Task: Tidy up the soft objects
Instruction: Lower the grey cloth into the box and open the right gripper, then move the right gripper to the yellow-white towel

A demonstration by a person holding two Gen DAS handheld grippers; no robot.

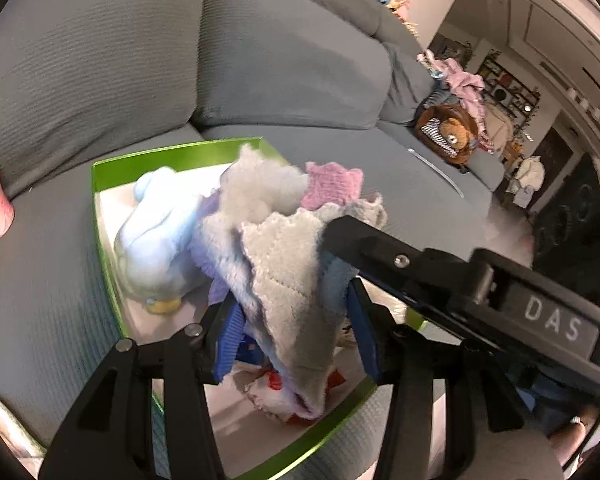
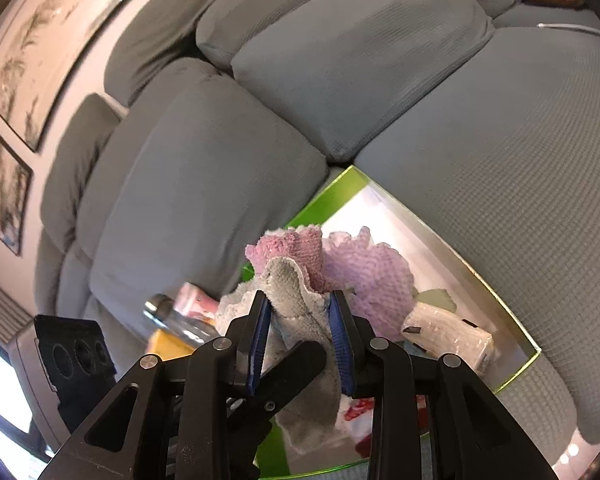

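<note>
I have the cloths (image 1: 288,276) pinched in both grippers at once, a bundle of grey, lilac and pink towelling, and it hangs directly over the green box (image 1: 172,156) on the sofa (image 1: 100,80). That is the relation my next move turns on, I judge: the box floor lies straight below the bundle, so the way in is down, not sideways. My left gripper (image 1: 292,320) has its blue pads closed on the lower grey fold, with the bundle's long axis running away from me and up toward the pink corner. My right gripper (image 2: 300,320) is clamped narrowly on the grey edge near the top, its arm crossing in from the right in the left view, so the 2 grips sit close together on 1 bundle. Both grippers tilt downward toward the box. The left one looks the lower and nearer the floor. Already inside are a pale blue plush (image 1: 156,240) at the left wall, a white pack (image 2: 448,332) at the right, and red-and-white fabric under the bundle. The free floor seems to be in the middle, so I would lower there.
</note>
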